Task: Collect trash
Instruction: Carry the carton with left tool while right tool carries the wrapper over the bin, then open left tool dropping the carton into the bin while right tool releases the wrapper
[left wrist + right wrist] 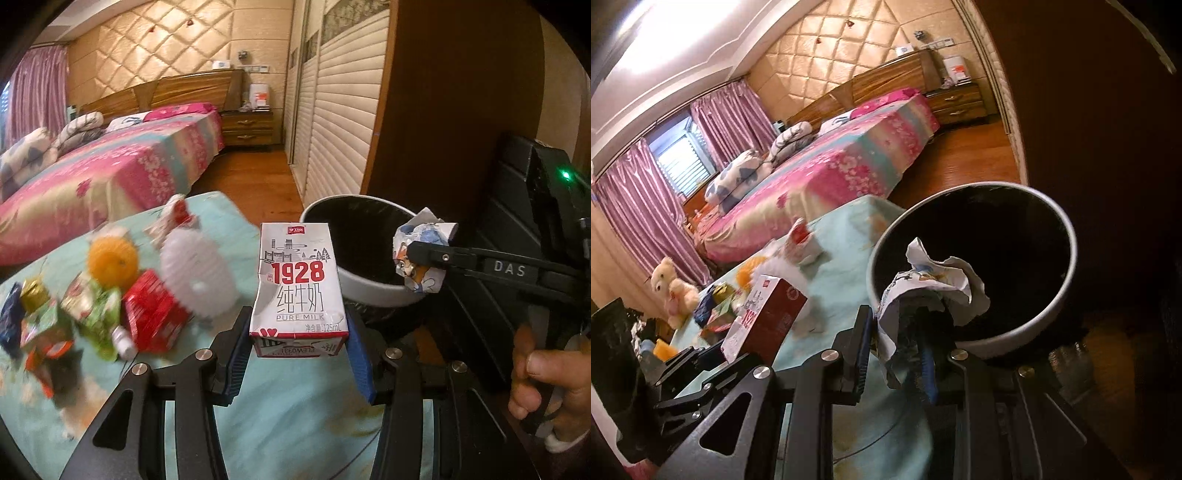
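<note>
Left gripper clamps the milk carton upright at six o'clock, over the teal cloth. At nine o'clock, blurred wrappers and an orange clutter the cloth. Right gripper, jaws narrow, pinches crumpled paper at the bin's near rim, at two o'clock from the carton. Bed beyond at eleven.

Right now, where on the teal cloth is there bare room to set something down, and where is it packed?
Free: the teal cloth between the clutter pile and the bin, below the milk carton; also the strip past the pile toward the bed. Crowded: the pile's side. The bin mouth is open, with the crumpled paper held at its rim.
</note>
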The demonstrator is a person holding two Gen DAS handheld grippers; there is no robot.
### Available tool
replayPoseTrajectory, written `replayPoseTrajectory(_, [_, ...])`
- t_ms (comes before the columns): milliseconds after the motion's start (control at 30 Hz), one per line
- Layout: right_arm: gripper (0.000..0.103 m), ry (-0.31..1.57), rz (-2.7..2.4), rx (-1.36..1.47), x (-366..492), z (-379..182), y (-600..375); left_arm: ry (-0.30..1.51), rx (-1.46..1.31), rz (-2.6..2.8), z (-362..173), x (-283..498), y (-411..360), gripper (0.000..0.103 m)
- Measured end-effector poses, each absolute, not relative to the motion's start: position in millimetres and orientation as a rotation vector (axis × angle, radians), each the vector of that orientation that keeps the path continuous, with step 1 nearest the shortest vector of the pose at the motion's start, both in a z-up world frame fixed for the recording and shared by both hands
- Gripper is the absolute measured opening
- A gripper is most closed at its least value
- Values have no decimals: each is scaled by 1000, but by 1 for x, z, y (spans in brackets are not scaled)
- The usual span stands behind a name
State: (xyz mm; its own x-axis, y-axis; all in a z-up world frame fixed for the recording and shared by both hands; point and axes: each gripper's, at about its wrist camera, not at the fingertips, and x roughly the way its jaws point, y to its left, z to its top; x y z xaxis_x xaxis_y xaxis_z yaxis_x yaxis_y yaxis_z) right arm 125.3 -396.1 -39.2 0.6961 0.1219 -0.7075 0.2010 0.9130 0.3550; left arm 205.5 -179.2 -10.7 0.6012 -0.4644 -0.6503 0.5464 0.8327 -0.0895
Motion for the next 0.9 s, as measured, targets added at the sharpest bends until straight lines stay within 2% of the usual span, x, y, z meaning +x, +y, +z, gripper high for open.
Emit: replayPoseTrajectory(900, [28,924,-80,465,172,-74,-451,796,157,-670,-30,285,-271,47])
